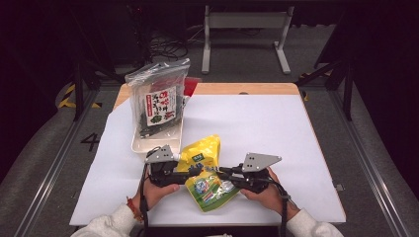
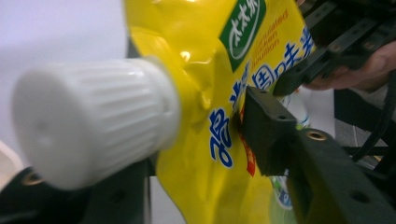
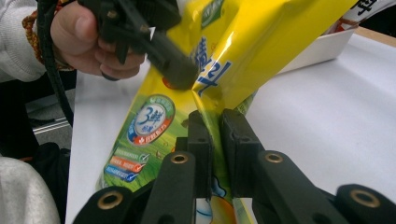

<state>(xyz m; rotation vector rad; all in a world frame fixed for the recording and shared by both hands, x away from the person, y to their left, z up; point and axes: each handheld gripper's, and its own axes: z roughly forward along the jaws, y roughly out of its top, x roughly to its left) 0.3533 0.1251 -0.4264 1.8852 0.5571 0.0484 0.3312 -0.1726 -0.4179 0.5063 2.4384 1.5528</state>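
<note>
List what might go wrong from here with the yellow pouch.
1. The right gripper pinches only a thin fold of the pouch; the slick film may slip out.
2. The left gripper clamps beside the white cap; squeezing could strain the spout seam.
3. Both pull on one pouch, so it may tear or swing toward the tray.

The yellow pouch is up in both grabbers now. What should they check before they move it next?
1. Right gripper pinching the yellow pouch: ok, jaws clamp a fold of it.
2. Left gripper holding the pouch: cannot tell; one jaw presses it, the other is hidden behind the white cap.
3. Cap on the spout: ok, it sits in place.
4. Pouch lifted off the white sheet: cannot tell.
5. White tray with the seaweed bag out of the way: ok, behind the pouch.
</note>
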